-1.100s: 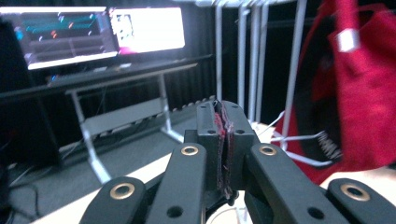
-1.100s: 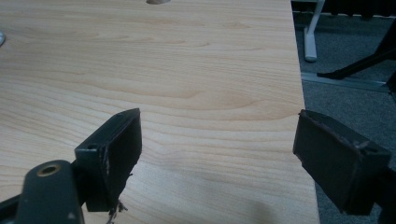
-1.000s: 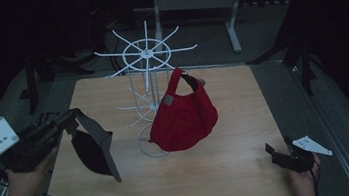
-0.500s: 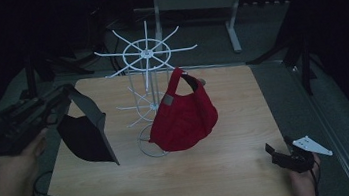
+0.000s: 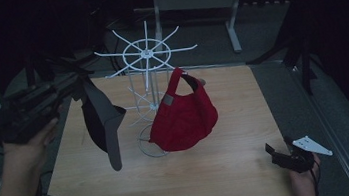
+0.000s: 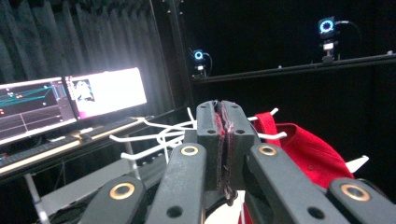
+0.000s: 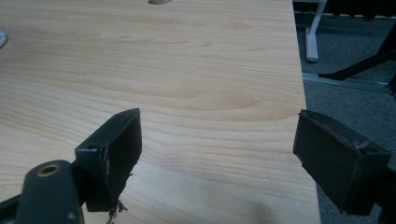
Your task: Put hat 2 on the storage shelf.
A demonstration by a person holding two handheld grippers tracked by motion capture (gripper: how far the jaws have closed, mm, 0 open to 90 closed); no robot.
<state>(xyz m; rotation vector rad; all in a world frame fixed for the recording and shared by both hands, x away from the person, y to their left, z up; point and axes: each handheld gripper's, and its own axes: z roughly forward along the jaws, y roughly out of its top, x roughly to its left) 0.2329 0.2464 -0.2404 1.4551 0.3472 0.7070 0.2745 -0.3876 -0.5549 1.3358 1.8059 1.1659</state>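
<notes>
Black cap [image 5: 101,122] dangles in the air at nine o'clock of the white wire rack [image 5: 148,81], pinched by its edge in the left gripper [image 5: 72,85], jaws pressed tight on the fabric. Red cap [image 5: 183,114] hangs on the rack. Right gripper [image 5: 277,148] rests at the counter's [image 5: 222,172] five o'clock corner, jaws spread wide.
</notes>
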